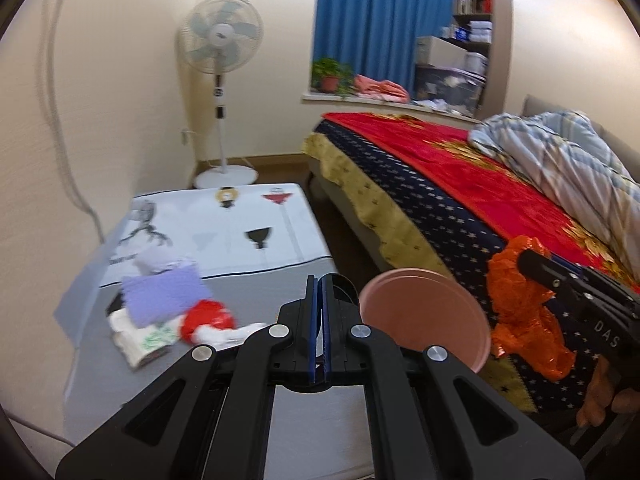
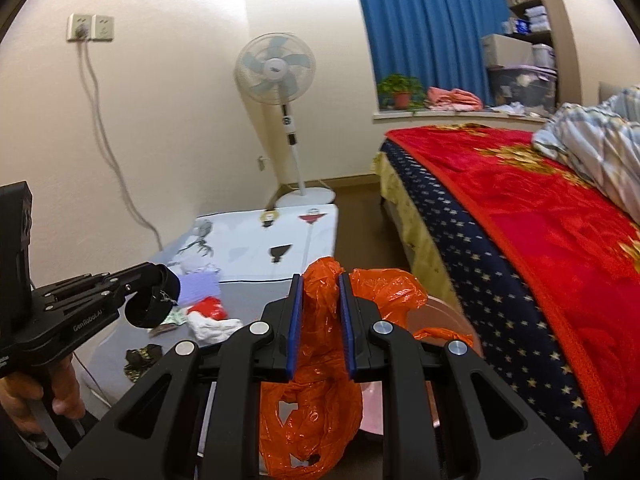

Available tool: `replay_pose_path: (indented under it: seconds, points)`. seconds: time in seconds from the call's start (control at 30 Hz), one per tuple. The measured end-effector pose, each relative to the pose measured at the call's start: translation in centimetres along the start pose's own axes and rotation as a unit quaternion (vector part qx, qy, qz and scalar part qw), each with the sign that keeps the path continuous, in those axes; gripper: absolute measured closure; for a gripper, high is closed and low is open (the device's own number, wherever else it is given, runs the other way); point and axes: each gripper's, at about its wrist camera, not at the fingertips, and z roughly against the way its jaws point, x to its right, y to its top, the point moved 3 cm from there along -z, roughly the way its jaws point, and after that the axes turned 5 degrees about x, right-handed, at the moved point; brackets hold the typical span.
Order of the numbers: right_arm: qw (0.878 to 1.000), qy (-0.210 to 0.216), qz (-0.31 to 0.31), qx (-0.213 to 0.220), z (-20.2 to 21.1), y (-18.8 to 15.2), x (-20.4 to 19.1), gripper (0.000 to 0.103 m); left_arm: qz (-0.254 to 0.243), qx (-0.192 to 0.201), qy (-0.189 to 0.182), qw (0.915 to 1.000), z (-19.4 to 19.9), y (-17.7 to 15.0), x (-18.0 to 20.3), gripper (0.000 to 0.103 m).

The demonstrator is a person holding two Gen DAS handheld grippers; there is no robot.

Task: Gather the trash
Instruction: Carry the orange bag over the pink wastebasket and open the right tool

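**Orange bag gripped at the right, black ring pinched at the left**

Nearest the camera, the right gripper [image 2: 320,304] has its blue-padded jaws narrowed onto a bunched neck of the crinkled orange plastic bag [image 2: 316,392]; the thin, glossy film hangs in loose folds below the fingers and puffs out past the far jaw. Just beyond the bag lies the round, smooth pink basin [image 1: 424,316], its rim partly covered by the film.

On the other side of the bag, the left gripper [image 1: 320,320] has its jaws almost together, pinching the edge of a black ring-shaped band [image 2: 154,300] that curls up from the tips. A hand [image 2: 36,400] wraps its handle.

Farther from the bag, on the grey worktop [image 1: 248,420], the trash sits in a loose cluster: a crumpled white tissue [image 2: 212,326], a shiny red wrapper [image 1: 206,318], a flat lilac cloth [image 1: 164,294], and a dark patterned scrap [image 2: 142,356] apart from the rest, nearer the worktop's edge. Behind them spreads a white printed sheet [image 1: 240,228].

Beyond the bag, the bed [image 1: 460,184] carries a plush red cover with a navy starred border. Farthest stand a white pedestal fan [image 1: 220,40] and pleated blue curtains [image 1: 380,20].
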Motion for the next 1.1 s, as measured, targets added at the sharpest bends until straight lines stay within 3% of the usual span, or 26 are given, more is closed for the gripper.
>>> replay_pose_path:
  seconds: [0.43,0.73,1.1]
  points:
    - [0.997,-0.069,-0.037,-0.018,-2.3,0.4,6.7,0.085,-0.026,-0.027,-0.049,0.9981,-7.1,1.1,8.3,0.101]
    - [0.993,-0.102,-0.044,-0.035,-4.3,0.0,9.1,0.085,-0.02,-0.057,-0.067,0.9959,-11.4,0.3,9.1,0.101]
    - [0.988,-0.11,-0.045,-0.096,-8.9,-2.2,10.6,0.085,-0.033,-0.099,-0.086,0.9909,-17.3,-0.8,10.6,0.101]
